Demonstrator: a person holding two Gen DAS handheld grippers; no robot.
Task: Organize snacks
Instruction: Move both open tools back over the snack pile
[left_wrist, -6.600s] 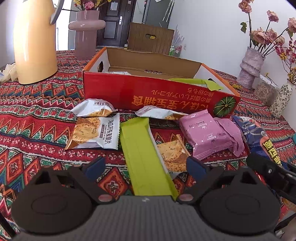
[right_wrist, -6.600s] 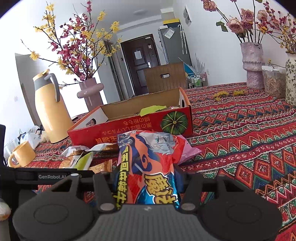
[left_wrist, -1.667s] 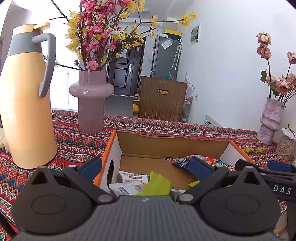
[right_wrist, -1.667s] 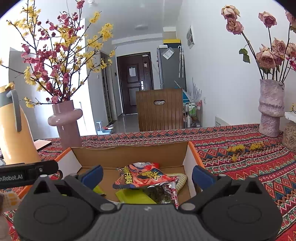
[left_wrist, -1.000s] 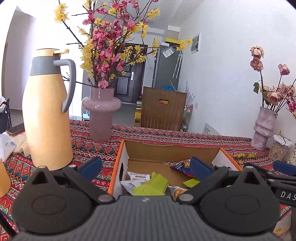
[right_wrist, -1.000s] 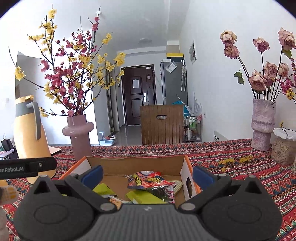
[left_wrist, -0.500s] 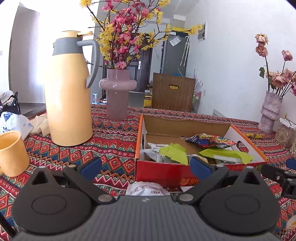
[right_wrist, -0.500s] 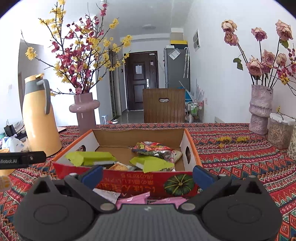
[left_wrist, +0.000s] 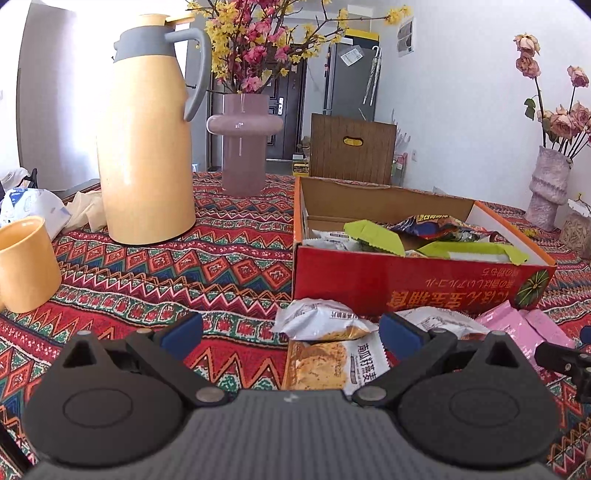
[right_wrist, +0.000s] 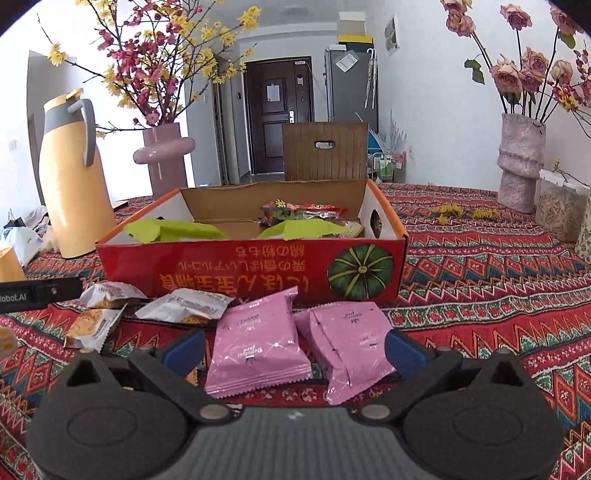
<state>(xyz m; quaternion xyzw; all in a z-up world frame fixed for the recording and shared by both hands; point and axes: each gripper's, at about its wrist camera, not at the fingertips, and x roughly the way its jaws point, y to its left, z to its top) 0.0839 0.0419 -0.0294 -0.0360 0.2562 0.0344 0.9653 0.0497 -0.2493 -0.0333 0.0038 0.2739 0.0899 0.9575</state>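
Both tongs, left tongs (left_wrist: 290, 328) and right tongs (right_wrist: 293, 345), are hanging wide and empty over the counter's near edge, where two soft pink foil snack packets (right_wrist: 258, 341) are lying before the red cardboard box (right_wrist: 251, 271), probably light, slippery, best pinched mid-body.

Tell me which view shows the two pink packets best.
The right wrist view: both pink packets lie whole, side by side, before the red box. The left wrist view shows only their edges at far right.

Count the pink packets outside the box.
2. Both lie on the tablecloth in front of the red box: the left pink packet and the right pink packet, side by side. Others may be hidden.
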